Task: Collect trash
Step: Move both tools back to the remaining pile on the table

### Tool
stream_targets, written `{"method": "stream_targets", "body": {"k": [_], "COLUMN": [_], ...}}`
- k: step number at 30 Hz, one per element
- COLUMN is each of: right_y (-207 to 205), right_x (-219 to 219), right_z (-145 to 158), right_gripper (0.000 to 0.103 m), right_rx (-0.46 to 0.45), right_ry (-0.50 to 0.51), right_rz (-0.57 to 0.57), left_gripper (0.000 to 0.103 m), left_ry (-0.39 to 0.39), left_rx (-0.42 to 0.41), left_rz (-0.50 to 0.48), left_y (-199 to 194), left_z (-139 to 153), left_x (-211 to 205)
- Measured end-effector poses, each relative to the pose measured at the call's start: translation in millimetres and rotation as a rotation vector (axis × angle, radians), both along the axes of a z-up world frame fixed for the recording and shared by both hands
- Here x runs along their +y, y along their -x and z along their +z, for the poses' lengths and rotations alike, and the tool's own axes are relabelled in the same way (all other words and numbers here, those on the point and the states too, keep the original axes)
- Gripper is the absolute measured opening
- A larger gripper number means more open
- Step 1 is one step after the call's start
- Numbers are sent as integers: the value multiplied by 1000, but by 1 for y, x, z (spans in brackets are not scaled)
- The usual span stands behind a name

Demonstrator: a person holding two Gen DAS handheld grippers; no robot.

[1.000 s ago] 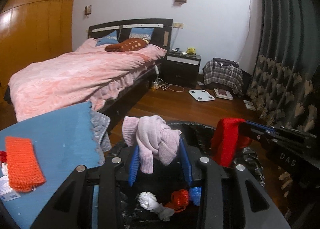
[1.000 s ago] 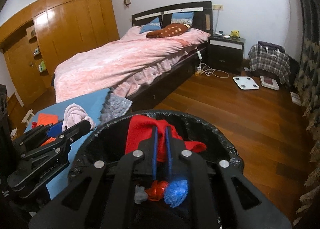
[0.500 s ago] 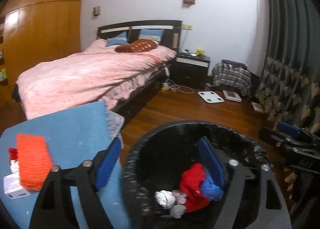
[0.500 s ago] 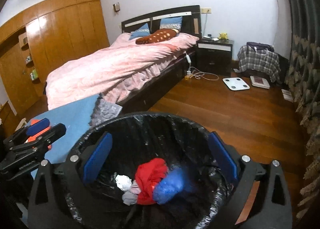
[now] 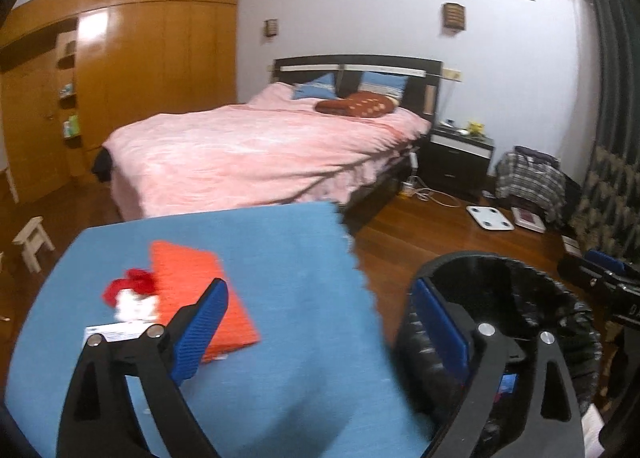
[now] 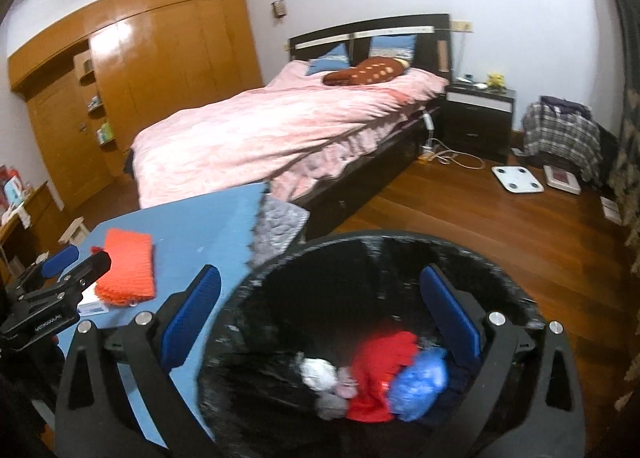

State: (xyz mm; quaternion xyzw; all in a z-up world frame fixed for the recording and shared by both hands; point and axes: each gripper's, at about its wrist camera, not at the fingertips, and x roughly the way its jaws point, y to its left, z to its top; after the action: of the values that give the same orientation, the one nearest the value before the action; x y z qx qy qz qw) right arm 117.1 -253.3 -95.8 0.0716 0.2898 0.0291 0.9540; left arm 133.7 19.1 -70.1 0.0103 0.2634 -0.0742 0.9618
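The trash bin (image 6: 400,258), a round black bin lined with a glossy black bag, stands on the wooden floor (image 6: 500,225) just right of the blue tabletop (image 6: 192,225), its rim close to the tabletop's right edge. At its bottom lie a red cloth (image 6: 376,370), a crumpled blue piece (image 6: 420,378), a white wad (image 6: 318,372) and a small pinkish-grey scrap (image 6: 340,394), bunched together toward the near right. The right gripper (image 6: 320,322) hangs over the bin's mouth; its jaws are opening, spread wide with nothing between the blue pads, the left pad over the tabletop's edge and the right one over the bin's inside. The left gripper (image 5: 320,330) is over the near right part of the tabletop, its jaws also opening and holding nothing; its right pad overlaps the bin's left rim in its own view. On the tabletop's left half lies a flat orange knitted cloth (image 5: 200,290), and touching its left edge a small red-and-white scrap (image 5: 132,294), blurred, with a white printed card (image 5: 116,334) just nearer. The rest of the blue surface is open, ending on the right in a zigzag-cut edge, under which a grey quilted cloth (image 6: 276,230) hangs. Beyond the tabletop's far edge stands a bed with a pink cover (image 6: 280,125). Right of the bed, bare floor runs to a dark nightstand (image 6: 480,113), a white bathroom scale (image 6: 516,177) and a plaid-draped heap (image 6: 560,133) by the far wall. A small wooden stool (image 5: 32,242) stands on the floor to the left of the tabletop.
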Motion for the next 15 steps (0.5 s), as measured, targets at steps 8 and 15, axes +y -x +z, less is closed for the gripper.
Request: {"method": "stream_targets", "body": {"k": [8,15], "right_y": [-21,-39], "right_x": [61,108], "right_z": [0,-7], "right_gripper": [97,97], "right_rx": [4,18], "right_ry": [6,13], "right_rz": [103,178], "left_gripper": [91,91], "left_ry": [-25,-46], "left_rx": [0,15], "left_rz": [125,213], "left_y": [8,9], "left_z": [-10,-22], "left_x": [62,103]}}
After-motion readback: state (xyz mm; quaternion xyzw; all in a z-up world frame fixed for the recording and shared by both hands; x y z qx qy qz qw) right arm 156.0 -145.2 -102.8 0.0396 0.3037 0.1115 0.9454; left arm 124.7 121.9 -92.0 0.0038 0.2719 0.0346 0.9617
